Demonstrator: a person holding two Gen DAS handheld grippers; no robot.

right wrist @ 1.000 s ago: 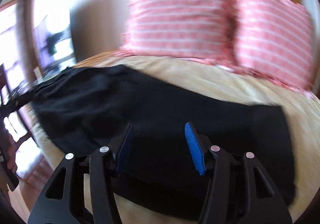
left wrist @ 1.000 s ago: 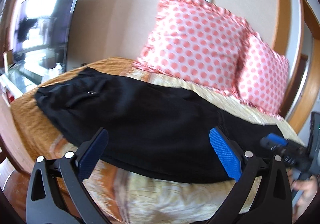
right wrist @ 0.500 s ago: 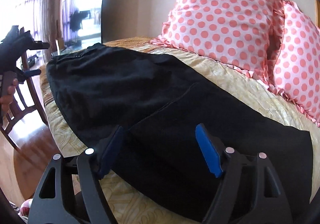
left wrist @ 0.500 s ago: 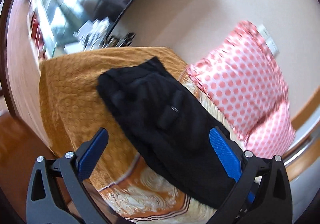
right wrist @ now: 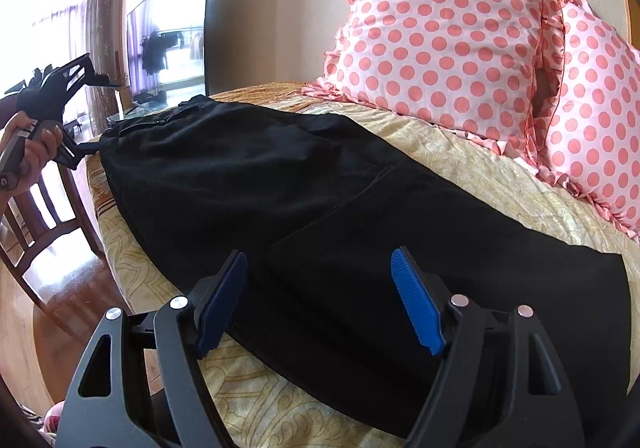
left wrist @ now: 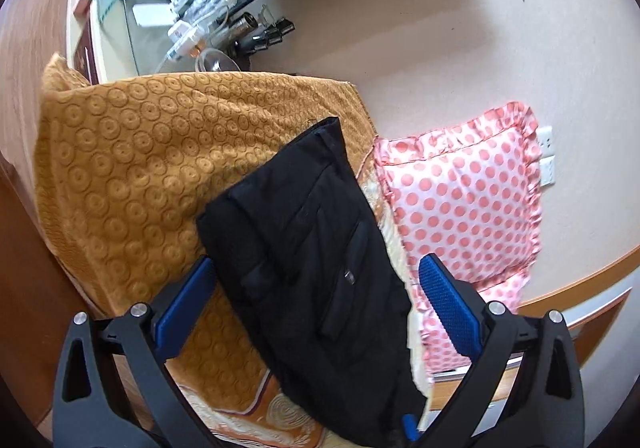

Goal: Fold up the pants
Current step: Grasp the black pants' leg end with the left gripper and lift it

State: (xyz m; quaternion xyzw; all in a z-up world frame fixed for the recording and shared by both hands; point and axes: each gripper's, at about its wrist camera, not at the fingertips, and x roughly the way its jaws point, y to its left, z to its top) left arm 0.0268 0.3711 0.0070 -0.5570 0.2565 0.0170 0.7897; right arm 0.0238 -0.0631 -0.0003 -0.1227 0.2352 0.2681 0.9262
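Covering bed (right wrist: 460,151), patterned yellow spread, pants (right wrist: 280,183), polka-dot pillows (right wrist: 440,35), television (right wrist: 168,43)

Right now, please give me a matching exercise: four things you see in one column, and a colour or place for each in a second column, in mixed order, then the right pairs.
Things:
1. pants
2. pillow
3. blanket
4. left gripper

Descriptions:
A. pink with darker dots, standing against the wall
B. open, blue pads either side of the waistband end
C. black, spread flat along the bed
D. orange-brown with a ring pattern, beyond the waistband end

Pairs: 1-C, 2-A, 3-D, 4-B
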